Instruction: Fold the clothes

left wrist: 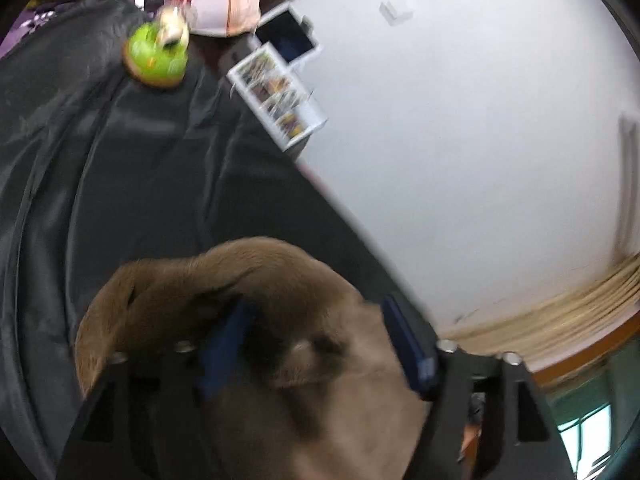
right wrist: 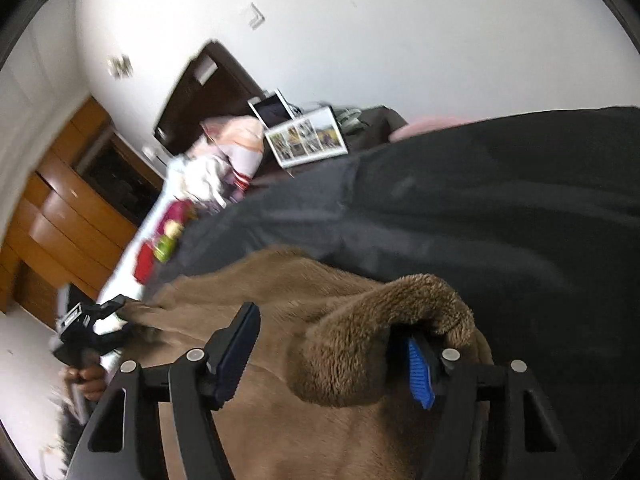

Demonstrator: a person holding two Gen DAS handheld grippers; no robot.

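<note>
A brown fleece garment (left wrist: 304, 360) lies over a dark grey sheet (left wrist: 120, 184) on the bed. In the left wrist view my left gripper (left wrist: 320, 344) has its blue-padded fingers wide apart, with a fold of the fleece bunched over and between them. In the right wrist view my right gripper (right wrist: 332, 356) is also wide open; a thick fold of the garment (right wrist: 360, 352) drapes over its right finger (right wrist: 420, 372), and the left finger (right wrist: 236, 356) is bare. The left gripper (right wrist: 92, 332) shows at far left, in a hand at the garment's far edge.
A green toy (left wrist: 158, 56) sits on the sheet near pink and white bedding (left wrist: 224, 4). A white box of pictures (left wrist: 280, 96) and a tablet (left wrist: 286, 36) stand by the white wall. A wooden dresser (right wrist: 60, 208) stands at left in the right wrist view.
</note>
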